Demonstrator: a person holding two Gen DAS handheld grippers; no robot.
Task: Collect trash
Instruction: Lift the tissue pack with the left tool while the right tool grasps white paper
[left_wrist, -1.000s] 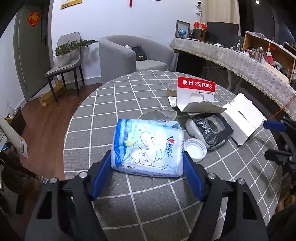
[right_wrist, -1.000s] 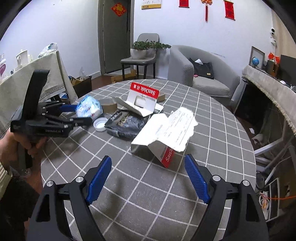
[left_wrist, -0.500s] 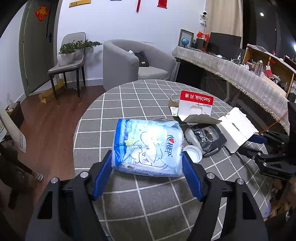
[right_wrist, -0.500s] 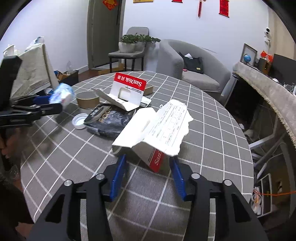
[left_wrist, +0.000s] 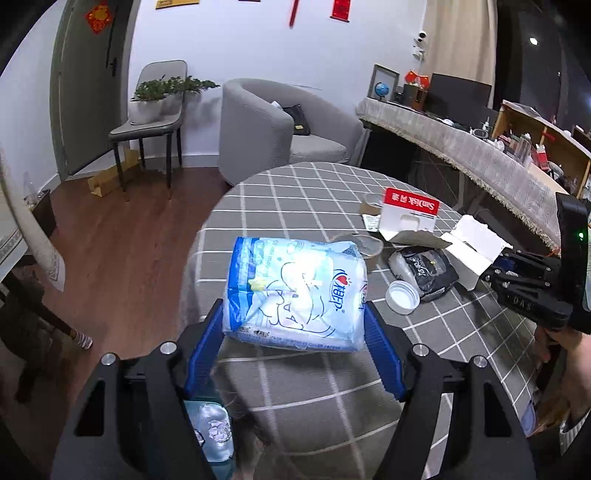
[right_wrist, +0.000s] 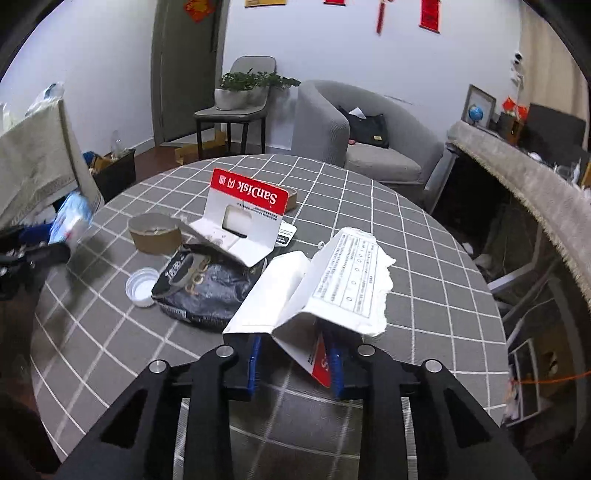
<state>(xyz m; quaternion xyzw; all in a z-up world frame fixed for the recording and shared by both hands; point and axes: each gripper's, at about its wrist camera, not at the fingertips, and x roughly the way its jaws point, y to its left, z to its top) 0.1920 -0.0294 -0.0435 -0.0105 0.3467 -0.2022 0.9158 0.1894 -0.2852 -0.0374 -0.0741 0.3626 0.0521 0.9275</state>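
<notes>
Left gripper (left_wrist: 293, 334) clamped on a blue-and-white tissue pack (left_wrist: 293, 291), both blue pads pressed flat against its 2 ends, pack lifted clear of the round checked table (left_wrist: 303, 195) and hanging over its near edge. Below it, off the table's edge, a clear plastic bag with something crumpled inside (left_wrist: 212, 430).

Right gripper (right_wrist: 295, 360) just been closing, fingers (right_wrist: 254, 363) now drawn close together around the bottom fold of a torn white box (right_wrist: 317, 295) with a red printed end; pads right against the cardboard on both sides, box resting on the table near the right edge.

Still lying on the table: a black foil pouch (right_wrist: 201, 286) just left of the box, a white bottle cap (right_wrist: 141, 286) touching the pouch's left side, a roll of brown tape (right_wrist: 154, 232) beyond the cap, and an opened red-and-white card package (right_wrist: 245, 210) standing tilted behind the pouch, its flap over the pouch's top.

Beyond the table, a grey armchair (right_wrist: 354, 136) and a chair with 1 potted plant (right_wrist: 238, 92) on the seat.
</notes>
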